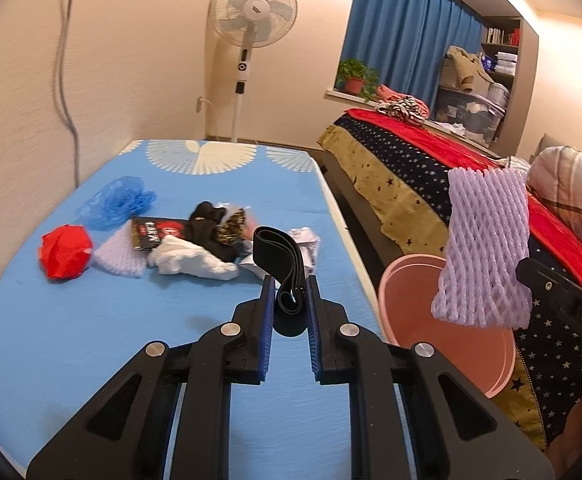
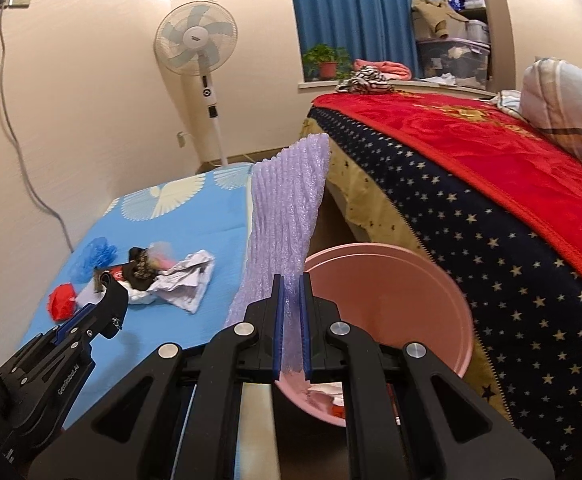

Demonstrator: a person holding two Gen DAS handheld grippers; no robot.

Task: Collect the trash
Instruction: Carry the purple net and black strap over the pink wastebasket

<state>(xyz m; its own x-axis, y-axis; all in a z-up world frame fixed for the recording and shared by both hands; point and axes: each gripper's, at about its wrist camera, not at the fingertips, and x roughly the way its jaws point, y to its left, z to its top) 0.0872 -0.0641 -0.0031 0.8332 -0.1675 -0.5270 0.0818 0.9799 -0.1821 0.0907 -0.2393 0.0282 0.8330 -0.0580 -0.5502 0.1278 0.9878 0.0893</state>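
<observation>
My left gripper is shut on a black strap loop, held above the blue mat. In the right wrist view the same left gripper shows at the lower left, over the mat. My right gripper is shut on a pale purple foam net sleeve, which stands up from the jaws beside the pink bucket. From the left wrist view the foam net hangs just right of the pink bucket. A pile of trash lies on the mat.
The pile holds a red crumpled wad, a blue plastic bag, white paper and a dark packet. A bed with a red and starry blanket rises to the right. A standing fan is against the far wall.
</observation>
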